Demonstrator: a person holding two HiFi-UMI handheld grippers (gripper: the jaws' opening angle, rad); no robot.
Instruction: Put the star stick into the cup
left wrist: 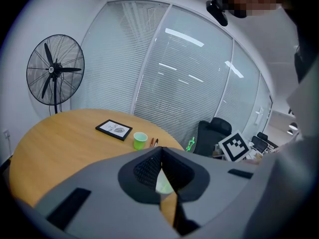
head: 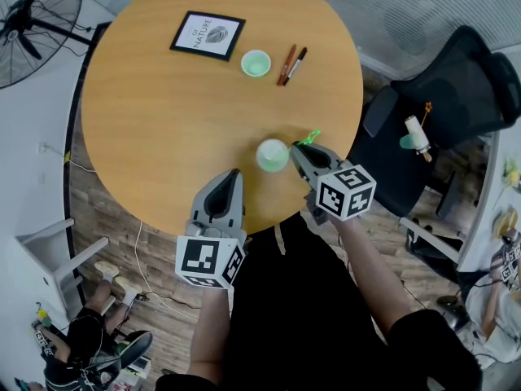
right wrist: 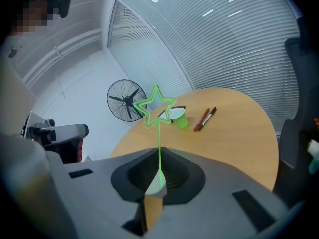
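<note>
Right gripper view, star stick (right wrist: 159,131) pinched in right tool (right wrist: 159,151), cup (head: 273,155) just beside

Bright, even indoor light; white strip lights (left wrist: 184,37) glare on the tall glass wall (left wrist: 149,83). Faint shadows on the round light-wood table (head: 163,120). Strong fisheye bending, dark corners; the grey left gripper (left wrist: 161,148) looks soft

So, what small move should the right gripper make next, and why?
Probably ease the right gripper a little toward the near cup and down. Its jaws are shut on the star stick, and in the head view the tips sit at the cup's right rim, not yet over its opening.
</note>
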